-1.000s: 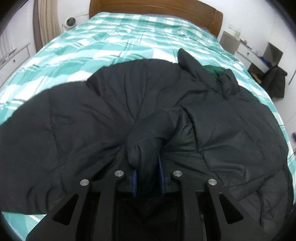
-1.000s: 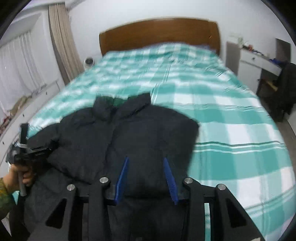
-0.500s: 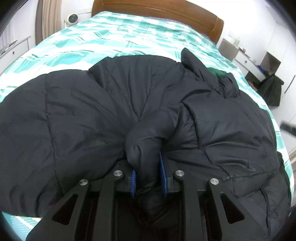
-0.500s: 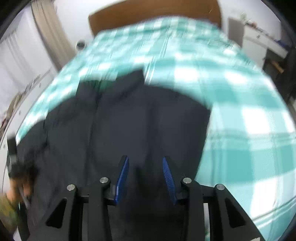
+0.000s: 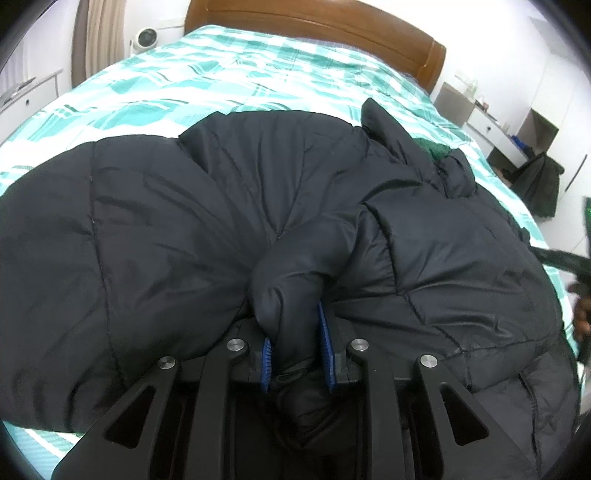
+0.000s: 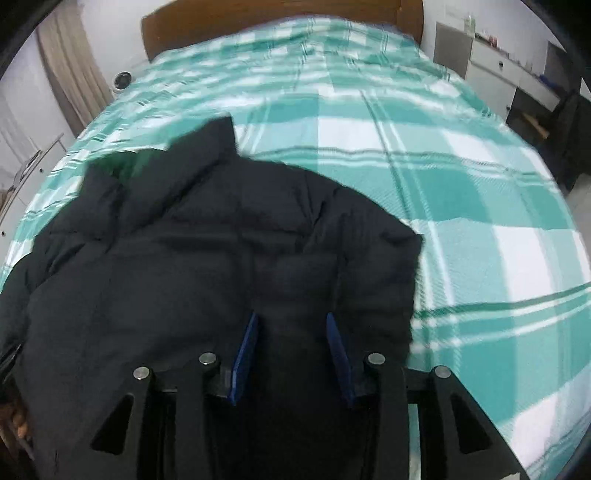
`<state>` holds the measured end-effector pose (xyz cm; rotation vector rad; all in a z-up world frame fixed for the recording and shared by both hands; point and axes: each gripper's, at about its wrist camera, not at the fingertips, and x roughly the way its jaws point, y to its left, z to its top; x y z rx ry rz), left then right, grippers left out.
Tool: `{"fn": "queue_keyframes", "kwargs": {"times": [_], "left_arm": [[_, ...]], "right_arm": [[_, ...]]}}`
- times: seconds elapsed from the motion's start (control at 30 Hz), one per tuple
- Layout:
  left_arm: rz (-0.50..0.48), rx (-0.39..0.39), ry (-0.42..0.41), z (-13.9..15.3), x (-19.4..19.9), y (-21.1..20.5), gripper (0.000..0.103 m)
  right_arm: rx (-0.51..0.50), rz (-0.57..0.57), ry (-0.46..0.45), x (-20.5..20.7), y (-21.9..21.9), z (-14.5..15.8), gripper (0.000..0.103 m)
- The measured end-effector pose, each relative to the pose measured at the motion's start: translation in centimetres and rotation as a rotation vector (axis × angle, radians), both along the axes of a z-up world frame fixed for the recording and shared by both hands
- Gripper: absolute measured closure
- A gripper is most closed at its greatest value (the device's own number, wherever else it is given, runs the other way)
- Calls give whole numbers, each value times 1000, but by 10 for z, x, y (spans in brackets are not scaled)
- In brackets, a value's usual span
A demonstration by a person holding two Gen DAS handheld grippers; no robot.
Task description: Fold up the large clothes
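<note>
Black puffer jacket [image 5: 155, 236] spread across green-and-white checked bedspread [image 5: 229, 70], both tongs over it.

At far left of the left wrist view, curtain [image 5: 99, 33] and small round fan [image 5: 144, 37] by the wooden headboard [image 5: 314, 26]. Lower middle, left gripper [image 5: 295, 350] clamped on a bunched fold of the jacket, blue pads [image 5: 325, 347] pressing dark fabric from both sides. Farther right, collar raised with a glimpse of green lining [image 5: 436, 149]; white desk [image 5: 491, 133] and dark garment on a chair [image 5: 543, 184] beyond the bed edge. In the right wrist view, jacket on the left half of the bed, collar toward the headboard, bare checked cover to the right. Right gripper [image 6: 291, 354] with jaws parted and opening, blue pads set apart over jacket fabric; whether pressing or merely above it, cannot tell through the blur.
</note>
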<state>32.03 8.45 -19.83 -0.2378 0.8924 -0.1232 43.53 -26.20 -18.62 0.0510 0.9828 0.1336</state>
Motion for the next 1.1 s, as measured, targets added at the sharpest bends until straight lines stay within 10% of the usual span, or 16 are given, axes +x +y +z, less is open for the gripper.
{"fn": "queue_keyframes", "kwargs": {"times": [0.43, 0.53, 0.63, 0.87, 1.1], "left_arm": [[-3, -35, 19, 5, 0, 6, 78], [13, -48, 35, 17, -15, 10, 58], [22, -43, -5, 36, -57, 12, 16], [31, -53, -87, 40, -152, 23, 4], [29, 40, -108, 14, -160, 13, 4]], "right_arm": [[-23, 36, 14, -85, 20, -10, 57], [-6, 41, -89, -123, 24, 20, 25], [-36, 89, -233, -188, 36, 40, 22], [-4, 93, -310, -284, 50, 10, 22], [79, 80, -356, -292, 36, -48, 20]]}}
